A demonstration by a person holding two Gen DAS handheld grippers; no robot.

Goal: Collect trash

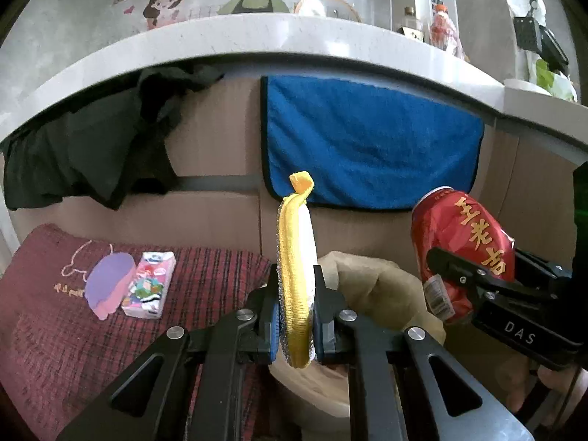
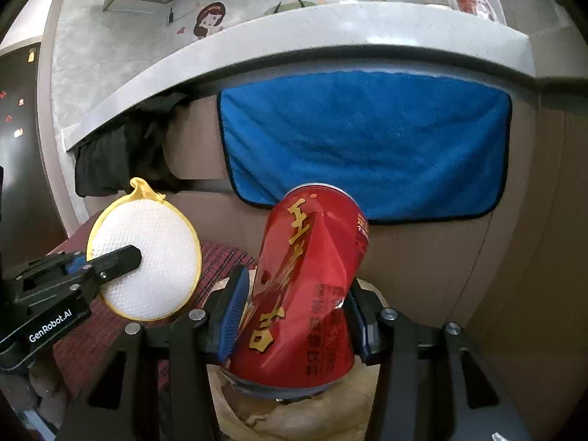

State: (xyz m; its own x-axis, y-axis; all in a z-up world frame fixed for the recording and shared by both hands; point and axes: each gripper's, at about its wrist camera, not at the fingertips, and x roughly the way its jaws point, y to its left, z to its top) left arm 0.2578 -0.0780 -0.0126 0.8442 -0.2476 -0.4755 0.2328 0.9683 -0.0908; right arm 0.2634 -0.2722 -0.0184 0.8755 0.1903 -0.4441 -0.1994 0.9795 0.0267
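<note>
My left gripper (image 1: 296,294) is shut on a round white scrub pad with a yellow rim (image 1: 296,257), held edge-on and upright; it also shows in the right wrist view (image 2: 147,253). My right gripper (image 2: 294,316) is shut on a dented red drink can (image 2: 305,286), tilted; it also shows at the right of the left wrist view (image 1: 463,246). Both are held above a bin lined with a tan bag (image 1: 375,294), seen below the can in the right wrist view (image 2: 294,419).
A blue towel (image 1: 371,139) and a dark cloth (image 1: 92,147) hang on the cabinet front under a grey counter (image 1: 257,36). A red plaid mat (image 1: 55,330) at the left carries a tissue pack (image 1: 147,284) and a purple item (image 1: 106,283).
</note>
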